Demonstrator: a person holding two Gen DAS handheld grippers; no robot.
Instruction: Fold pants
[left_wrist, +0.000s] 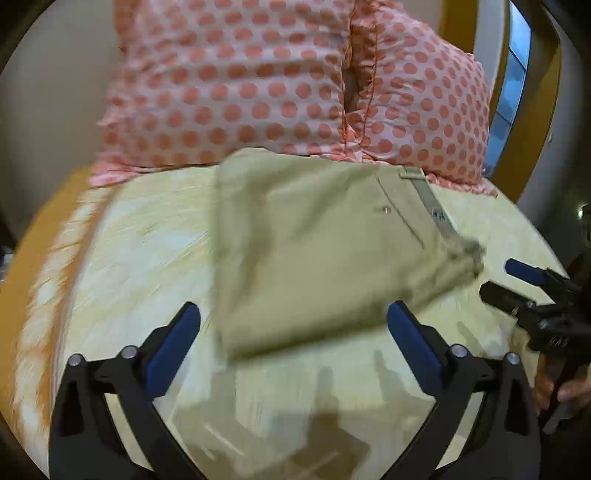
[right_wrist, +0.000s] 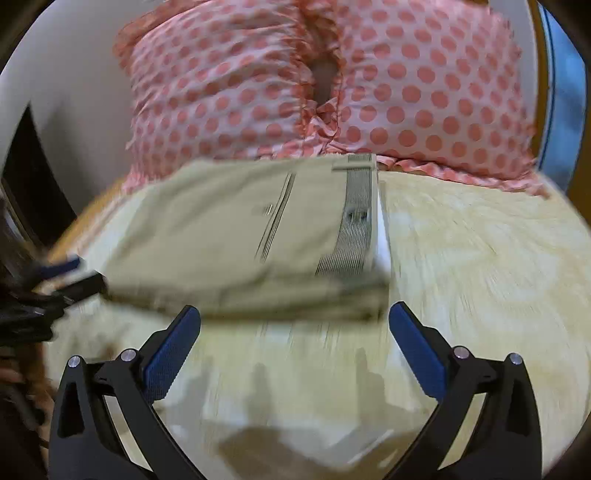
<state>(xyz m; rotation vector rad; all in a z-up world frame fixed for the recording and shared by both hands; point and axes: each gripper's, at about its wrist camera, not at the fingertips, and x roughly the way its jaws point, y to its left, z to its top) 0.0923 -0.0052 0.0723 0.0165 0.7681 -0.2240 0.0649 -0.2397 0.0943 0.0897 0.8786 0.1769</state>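
Note:
Khaki pants (left_wrist: 317, 251) lie folded into a compact rectangle on the pale yellow bed cover, waistband and back pocket facing up; they also show in the right wrist view (right_wrist: 236, 236). My left gripper (left_wrist: 293, 326) is open and empty, just short of the bundle's near edge. My right gripper (right_wrist: 293, 326) is open and empty, just in front of the bundle's near right corner. The right gripper also shows in the left wrist view (left_wrist: 506, 280) beside the bundle's right end. The left gripper shows at the left edge of the right wrist view (right_wrist: 74, 275).
Two pillows with pink polka dots (left_wrist: 280, 81) stand against the headboard right behind the pants, also in the right wrist view (right_wrist: 332, 81). The pale yellow bed cover (right_wrist: 480, 258) spreads to the right. An orange sheet edge (left_wrist: 40, 236) runs along the left.

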